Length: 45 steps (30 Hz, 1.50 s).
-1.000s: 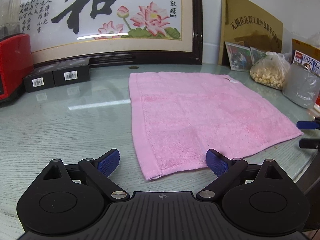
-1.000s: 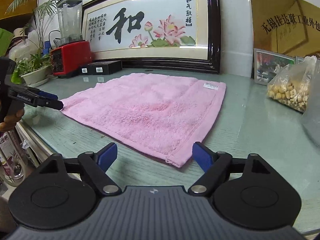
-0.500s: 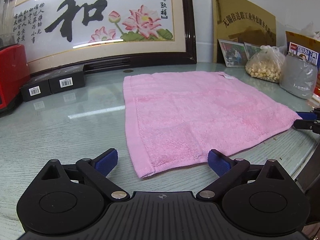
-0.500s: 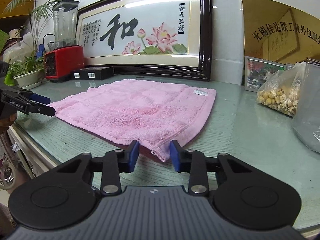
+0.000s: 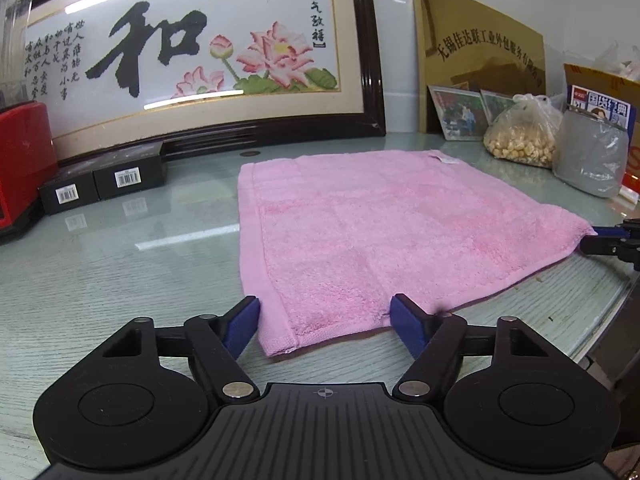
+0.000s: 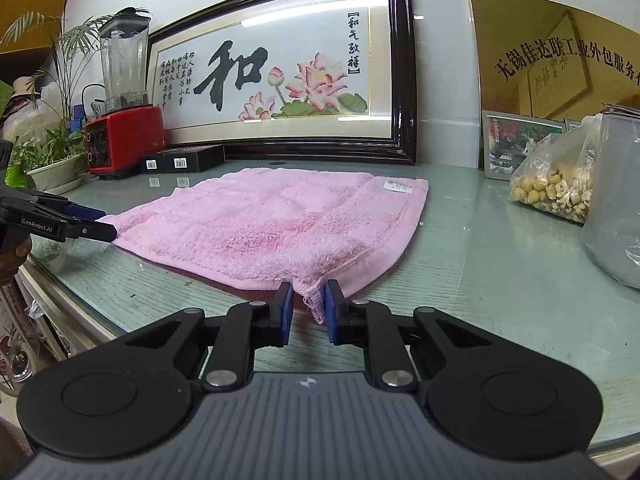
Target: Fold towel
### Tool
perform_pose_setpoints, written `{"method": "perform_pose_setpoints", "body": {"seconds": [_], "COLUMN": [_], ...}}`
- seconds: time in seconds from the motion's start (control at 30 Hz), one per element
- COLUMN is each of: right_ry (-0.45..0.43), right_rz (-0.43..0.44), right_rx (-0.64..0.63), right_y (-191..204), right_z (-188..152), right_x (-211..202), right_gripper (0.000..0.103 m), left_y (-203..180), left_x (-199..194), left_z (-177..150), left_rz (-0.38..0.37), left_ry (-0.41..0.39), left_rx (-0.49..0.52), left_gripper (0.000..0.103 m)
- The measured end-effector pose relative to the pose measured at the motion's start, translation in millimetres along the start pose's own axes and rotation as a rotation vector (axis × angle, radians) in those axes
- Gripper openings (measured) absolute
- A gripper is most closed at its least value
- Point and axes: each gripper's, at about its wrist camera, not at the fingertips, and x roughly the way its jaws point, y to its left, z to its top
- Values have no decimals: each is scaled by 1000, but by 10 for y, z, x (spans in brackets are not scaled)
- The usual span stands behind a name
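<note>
A pink towel [image 5: 384, 232] lies flat on the glass table, also seen in the right wrist view [image 6: 280, 224]. My left gripper [image 5: 326, 322] is open, its blue pads on either side of the towel's near left corner. My right gripper [image 6: 307, 309] is shut on the towel's near right corner, which bunches between the pads. The right gripper also shows at the right edge of the left wrist view [image 5: 608, 240]. The left gripper shows at the left of the right wrist view [image 6: 80, 224].
A framed picture [image 5: 200, 52] leans on the back wall. Two black boxes [image 5: 104, 180] and a red blender base [image 6: 124, 136] stand at back left. A bag of nuts [image 5: 520, 140] and a grey bag [image 5: 592, 160] sit at the right. The table edge [image 6: 92, 320] is near.
My right gripper closed on the towel's near right corner. My left gripper moved forward, so the towel's near left corner now lies between its pads, and it narrowed somewhat.
</note>
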Motion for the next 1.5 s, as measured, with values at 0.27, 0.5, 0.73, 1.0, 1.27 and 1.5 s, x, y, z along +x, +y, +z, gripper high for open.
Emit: {"method": "perform_pose_setpoints", "body": {"seconds": [0.27,0.5,0.73,1.0,1.27,1.5], "right_ry": [-6,-11,-56,-168,-221,-183], "right_rz": [-5,-7,-16,-49,-105,-147], "right_rx": [-28,-65,-76,-80,-16,25], "right_y": [25,38,101,188,1,-323], "right_z": [-4,-4,21,166,608,1215], "right_x": [-5,13,-87,-333,-255,386], "right_gripper": [22,27,12,10,10,10], "left_y": [-112,-204,-200,-231,-256,-119], "left_x": [-20,-22,-21,-277,-233,425], "left_z": [3,-18,-7,110,628,1140], "left_rz": [-8,-14,2,17,22,89], "left_ry": [-11,-18,-25,-142,-221,-175], "left_rx": [36,67,5,-72,-112,-143], "left_gripper": [37,13,9,8,8,8]}}
